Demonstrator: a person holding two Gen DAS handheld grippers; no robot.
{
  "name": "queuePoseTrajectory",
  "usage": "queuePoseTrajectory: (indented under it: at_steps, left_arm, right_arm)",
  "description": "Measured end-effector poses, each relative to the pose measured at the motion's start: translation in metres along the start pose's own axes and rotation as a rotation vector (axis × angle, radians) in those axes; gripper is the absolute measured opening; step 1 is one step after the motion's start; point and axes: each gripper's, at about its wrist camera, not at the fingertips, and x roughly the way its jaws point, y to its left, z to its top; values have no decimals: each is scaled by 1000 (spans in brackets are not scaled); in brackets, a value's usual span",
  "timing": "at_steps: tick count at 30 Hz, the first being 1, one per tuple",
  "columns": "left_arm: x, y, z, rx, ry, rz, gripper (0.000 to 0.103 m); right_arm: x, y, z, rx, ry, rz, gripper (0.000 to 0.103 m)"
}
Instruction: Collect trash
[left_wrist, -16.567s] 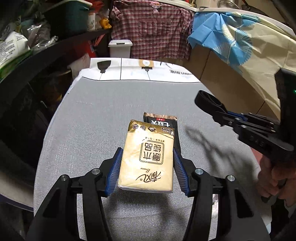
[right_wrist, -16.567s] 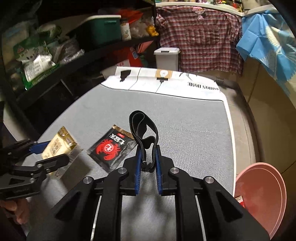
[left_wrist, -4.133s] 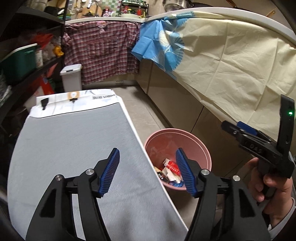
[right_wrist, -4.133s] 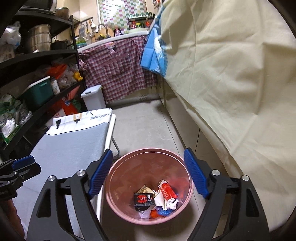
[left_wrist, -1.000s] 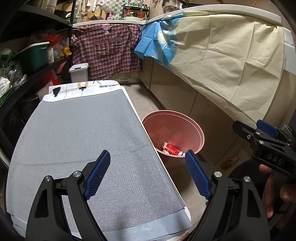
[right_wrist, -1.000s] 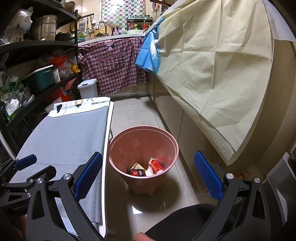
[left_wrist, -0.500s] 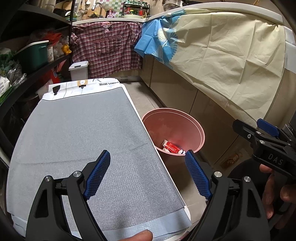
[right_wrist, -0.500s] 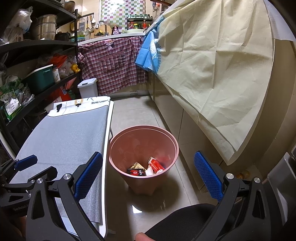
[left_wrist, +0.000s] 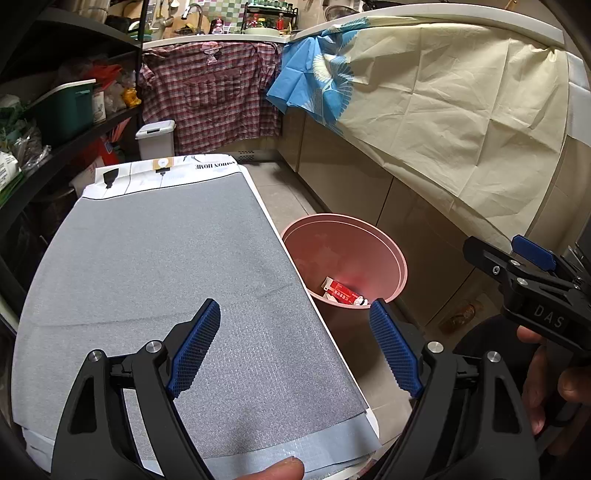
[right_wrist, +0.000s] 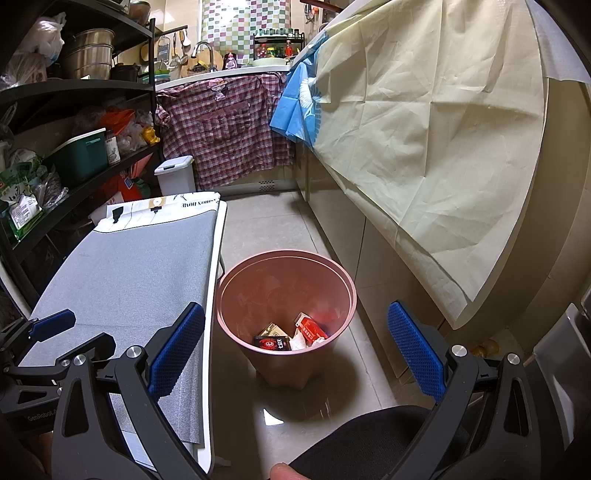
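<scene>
A pink waste bin (right_wrist: 286, 275) stands on the tiled floor beside the grey-covered table (left_wrist: 155, 266). Inside it lie a red packet (right_wrist: 312, 328), a black crab-print wrapper (right_wrist: 271, 342) and other scraps; the left wrist view shows the bin (left_wrist: 347, 236) with the red packet (left_wrist: 341, 291). My left gripper (left_wrist: 293, 345) hangs open and empty over the table's near right edge. My right gripper (right_wrist: 295, 345) is open and empty, held back from the bin and above it. It also shows at the right of the left wrist view as a black tool (left_wrist: 532, 291) in a hand.
Dark shelves (right_wrist: 74, 122) with boxes and bags line the left. A small white lidded bin (right_wrist: 175, 177) stands beyond the table. Cloth-draped cabinets (right_wrist: 424, 147) run along the right. A black seat edge (right_wrist: 369, 439) lies below the right gripper. A fingertip (left_wrist: 273, 470) shows at the bottom.
Almost nothing over the last second: both grippers stay open and empty, and a fingertip has crept in at the bottom of the left wrist view. Earlier, the tissue pack and black strap left the grippers.
</scene>
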Motion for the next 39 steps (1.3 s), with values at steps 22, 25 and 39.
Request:
queuePoseTrajectory:
  at_steps: [22,25,39]
  left_arm:
    - [-3,6,3,-29,-4,0,80]
    - [-8,22,12,-68,-9,34,80]
    - [-64,181,62,-413,-82,335,80]
  right_arm:
    - [0,9,8,-10,-5,28,98]
    - [10,22,16,-10,18,68,98]
    - [148,270,-24,-524,375,574,98]
